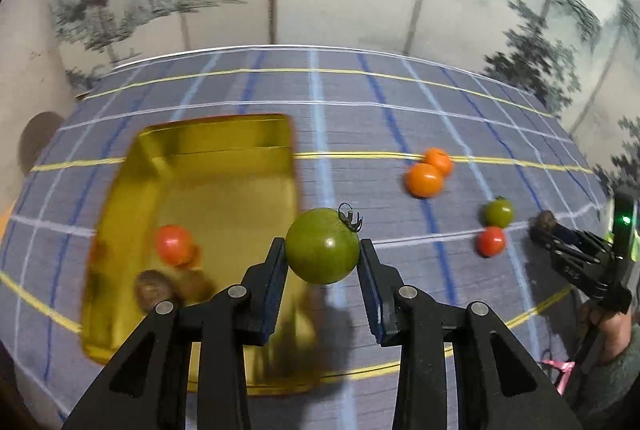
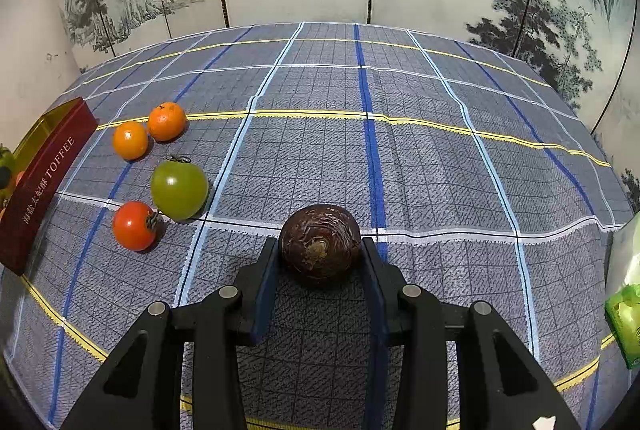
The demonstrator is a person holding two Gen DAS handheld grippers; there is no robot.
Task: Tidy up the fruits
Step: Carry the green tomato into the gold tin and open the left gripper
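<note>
My left gripper point(image 1: 322, 250) pinches the big green tomato point(image 1: 322, 246) just off the gold tin's point(image 1: 120, 214) right rim, seemingly in the air, though blur hides the height. I should carry it over the wall and let go low, clear of the red tomato point(image 1: 173, 244) inside. My right gripper point(image 2: 320, 250) grips a brown round fruit point(image 2: 319, 244).

Clamped between the fingers of the right gripper point(image 2: 320, 250): a dark brown round fruit point(image 2: 319, 244), with tomatoes and two oranges far left near a red tin point(image 2: 38, 186).
</note>
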